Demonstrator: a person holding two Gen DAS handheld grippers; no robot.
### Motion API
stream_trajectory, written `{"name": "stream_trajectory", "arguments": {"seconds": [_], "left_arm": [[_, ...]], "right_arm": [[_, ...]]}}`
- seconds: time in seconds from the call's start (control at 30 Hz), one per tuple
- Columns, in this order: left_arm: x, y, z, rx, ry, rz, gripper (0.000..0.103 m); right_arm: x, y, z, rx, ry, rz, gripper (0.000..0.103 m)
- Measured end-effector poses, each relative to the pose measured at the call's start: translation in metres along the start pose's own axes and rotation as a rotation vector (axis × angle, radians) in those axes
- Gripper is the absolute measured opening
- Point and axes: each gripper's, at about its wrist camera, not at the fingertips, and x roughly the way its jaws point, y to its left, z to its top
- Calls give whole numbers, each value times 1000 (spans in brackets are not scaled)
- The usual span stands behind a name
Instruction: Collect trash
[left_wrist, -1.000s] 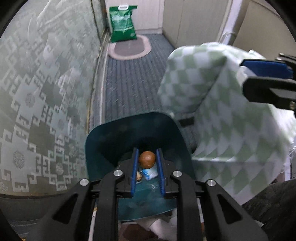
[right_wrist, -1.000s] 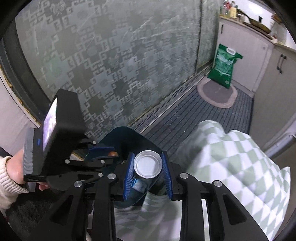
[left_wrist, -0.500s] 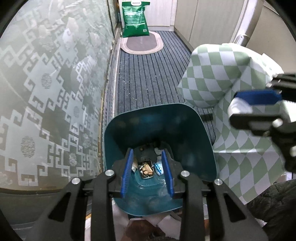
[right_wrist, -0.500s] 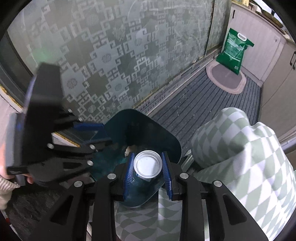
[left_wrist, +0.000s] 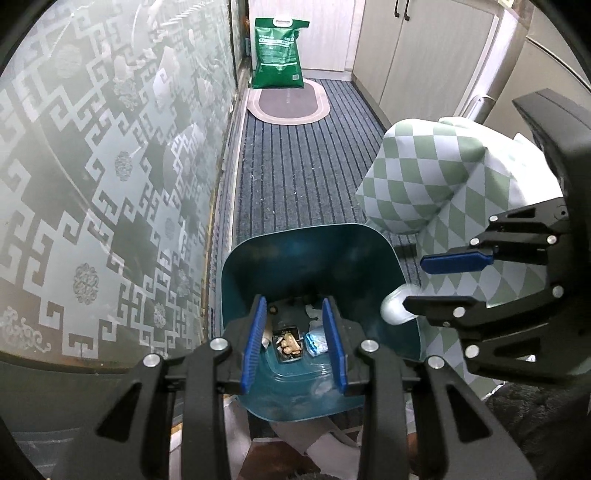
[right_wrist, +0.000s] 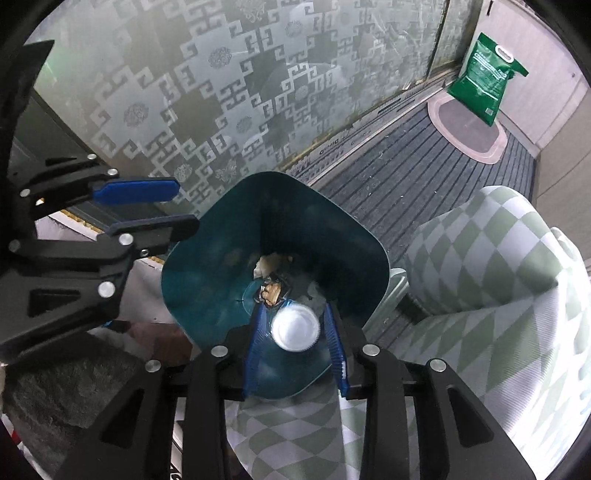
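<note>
Trash (left_wrist: 290, 343) lies at the bottom of the teal bin (left_wrist: 306, 254): a brownish scrap, a blue wrapper and white paper bits. My left gripper (left_wrist: 294, 341) hangs over the bin mouth with its blue fingers spread and nothing between them. My right gripper (right_wrist: 295, 341) is also above the bin, with a white-capped bottle (right_wrist: 294, 328) between its fingers; the pads look slightly off the cap, so I cannot tell if they grip it. Beside the bin stands a green-checked cushion (right_wrist: 480, 266), and patterned frosted glass (left_wrist: 103, 177) flanks the striped floor mat (left_wrist: 299, 162).
</note>
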Motion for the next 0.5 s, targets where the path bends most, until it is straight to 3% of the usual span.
{"name": "stream_trajectory", "arguments": {"seconds": [0.23, 0.43, 0.5], "left_arm": [[-8, -1, -10, -3, 4, -4, 37], [-26, -8, -20, -18, -61, 17, 41], [-34, -17, -23, -17, -86, 26, 44]], "right_arm": [[-15, -2, -4, 8, -31, -8, 36], [-68, -7, -18, 30, -152, -35, 36], [-91, -11, -26, 48, -206, -55, 41]]}}
